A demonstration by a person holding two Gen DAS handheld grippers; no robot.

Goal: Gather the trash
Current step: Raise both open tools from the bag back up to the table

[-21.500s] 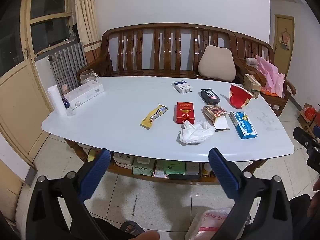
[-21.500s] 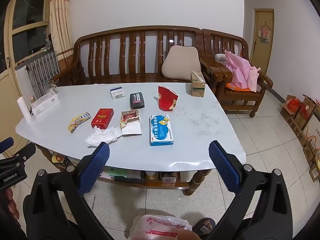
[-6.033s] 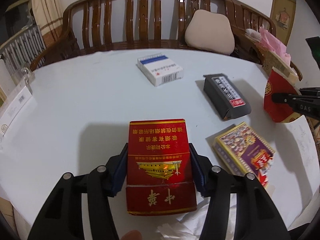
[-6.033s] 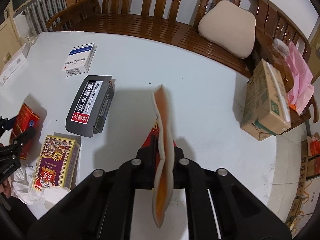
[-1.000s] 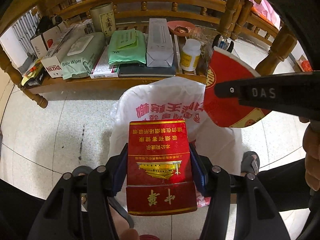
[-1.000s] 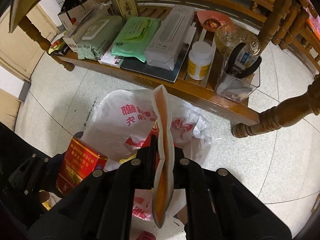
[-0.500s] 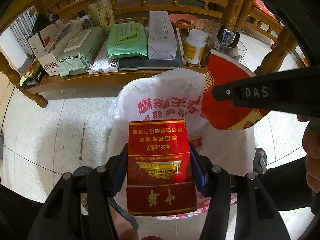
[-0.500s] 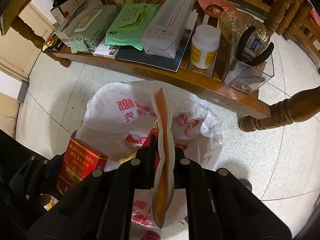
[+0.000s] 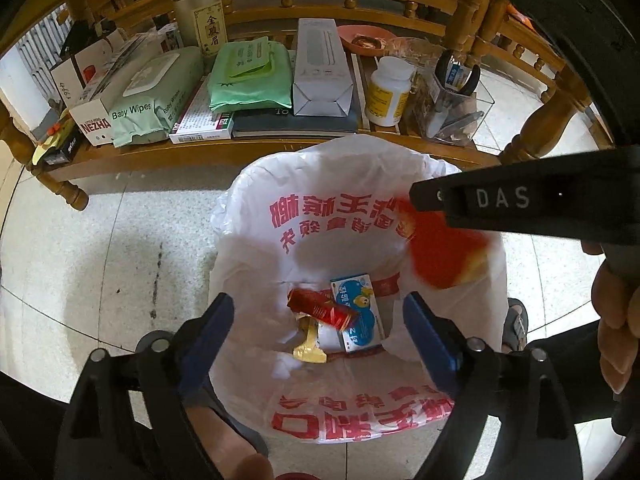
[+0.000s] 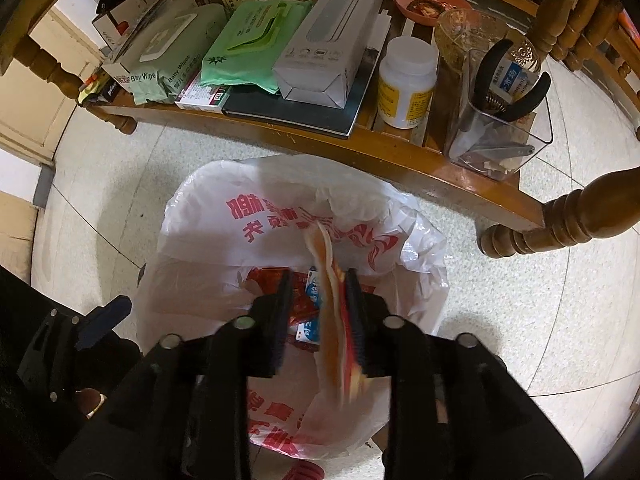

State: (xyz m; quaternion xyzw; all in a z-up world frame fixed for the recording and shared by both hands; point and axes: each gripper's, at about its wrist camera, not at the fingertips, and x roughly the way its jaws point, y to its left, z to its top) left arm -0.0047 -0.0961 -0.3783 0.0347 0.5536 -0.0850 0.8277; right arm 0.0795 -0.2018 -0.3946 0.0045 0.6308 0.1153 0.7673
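2 boxes [image 9: 358,314] in bag [image 9: 256,216].

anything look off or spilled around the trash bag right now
Nothing has spilled. The red box, blue box and gold wrapper lie inside the white bag. The flattened red carton, blurred, sits loose between the right gripper's parted jaws, over the bag.

The bin bag [image 9: 312,184] is thin, crinkled white plastic with a soft sheen and red print. Inside, the red cigarette pack [image 9: 322,307] is glossy card; at its 3 o'clock the blue box [image 9: 358,312] is smooth printed card. The shelf [image 9: 160,152] at 12 o'clock is varnished, shiny wood. The floor [image 9: 100,248] is speckled, polished tile.
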